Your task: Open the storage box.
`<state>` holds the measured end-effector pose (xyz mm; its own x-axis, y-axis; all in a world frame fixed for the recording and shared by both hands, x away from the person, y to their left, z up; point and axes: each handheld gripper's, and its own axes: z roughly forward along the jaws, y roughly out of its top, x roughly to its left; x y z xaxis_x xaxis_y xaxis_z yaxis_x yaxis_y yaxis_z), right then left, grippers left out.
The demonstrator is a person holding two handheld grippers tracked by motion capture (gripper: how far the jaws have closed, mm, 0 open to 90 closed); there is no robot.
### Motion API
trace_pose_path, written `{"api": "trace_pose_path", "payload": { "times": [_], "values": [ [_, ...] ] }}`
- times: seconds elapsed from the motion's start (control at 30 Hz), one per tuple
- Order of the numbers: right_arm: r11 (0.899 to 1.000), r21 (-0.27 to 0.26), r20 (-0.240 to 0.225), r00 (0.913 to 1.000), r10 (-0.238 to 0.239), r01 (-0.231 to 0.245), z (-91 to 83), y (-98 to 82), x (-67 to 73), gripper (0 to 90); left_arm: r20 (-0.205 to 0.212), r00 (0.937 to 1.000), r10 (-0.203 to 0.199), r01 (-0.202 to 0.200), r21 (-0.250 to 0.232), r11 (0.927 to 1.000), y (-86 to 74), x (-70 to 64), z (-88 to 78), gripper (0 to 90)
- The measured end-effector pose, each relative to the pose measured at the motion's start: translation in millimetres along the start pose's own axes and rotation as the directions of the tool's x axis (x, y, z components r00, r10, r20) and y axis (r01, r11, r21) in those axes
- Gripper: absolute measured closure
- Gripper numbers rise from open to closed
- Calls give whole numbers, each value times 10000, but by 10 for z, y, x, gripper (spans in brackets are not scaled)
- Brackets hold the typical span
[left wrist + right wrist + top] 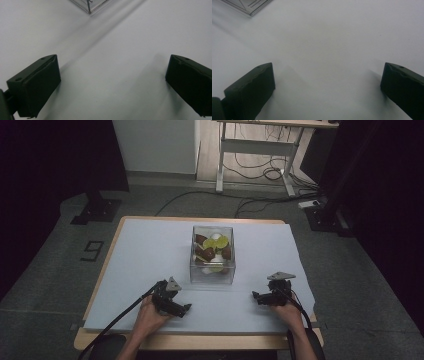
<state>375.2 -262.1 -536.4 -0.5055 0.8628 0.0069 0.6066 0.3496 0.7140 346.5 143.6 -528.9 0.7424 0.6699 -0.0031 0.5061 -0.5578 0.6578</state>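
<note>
While both hands rest low at the near edge, the scene reads from largest thing to smallest as follows.

Surface: a table [125, 270] covered by a pale sheet, wood showing at the rim; it stands on a grey floor with cables trailing behind.

Clear box: a see-through container [212, 276] stands upright at the middle of the surface, between the two hands and a little beyond them, likely centred so either hand can reach it.

Contents: dark red and yellow-green pieces [214, 247], perhaps fruit, lie inside the box; too small to name surely.

Left tool [184, 309]: held in the person's left hand, resting near the sheet, jaws spread wide with nothing between them, apart from the box.

Right tool [256, 296]: held in the right hand, jaws likewise released and empty, pointing inward toward the box.

View difference: the high view shows the whole layout and contents; each tool's own view shows a bare sheet between black jaws, with a box corner [90, 6] at the top.
</note>
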Motion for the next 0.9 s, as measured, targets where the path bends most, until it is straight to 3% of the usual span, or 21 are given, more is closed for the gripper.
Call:
{"api": "trace_pose_path", "payload": {
  "times": [0.53,0.73,0.9],
  "values": [
    [9999,156,16,10000,-42,42,-7,16,7,1,111,9999,34,-34,16,10000,0,16,-8,1],
    [9995,279,-70,9998,-163,164,-36,38,32,71,179,9998,114,-115,59,9999,2,28,-20,11],
    [9982,528,-524,9983,-262,290,-75,62,70,73,346,9994,-34,36,-50,10000,17,31,-49,44]
  ]
}}
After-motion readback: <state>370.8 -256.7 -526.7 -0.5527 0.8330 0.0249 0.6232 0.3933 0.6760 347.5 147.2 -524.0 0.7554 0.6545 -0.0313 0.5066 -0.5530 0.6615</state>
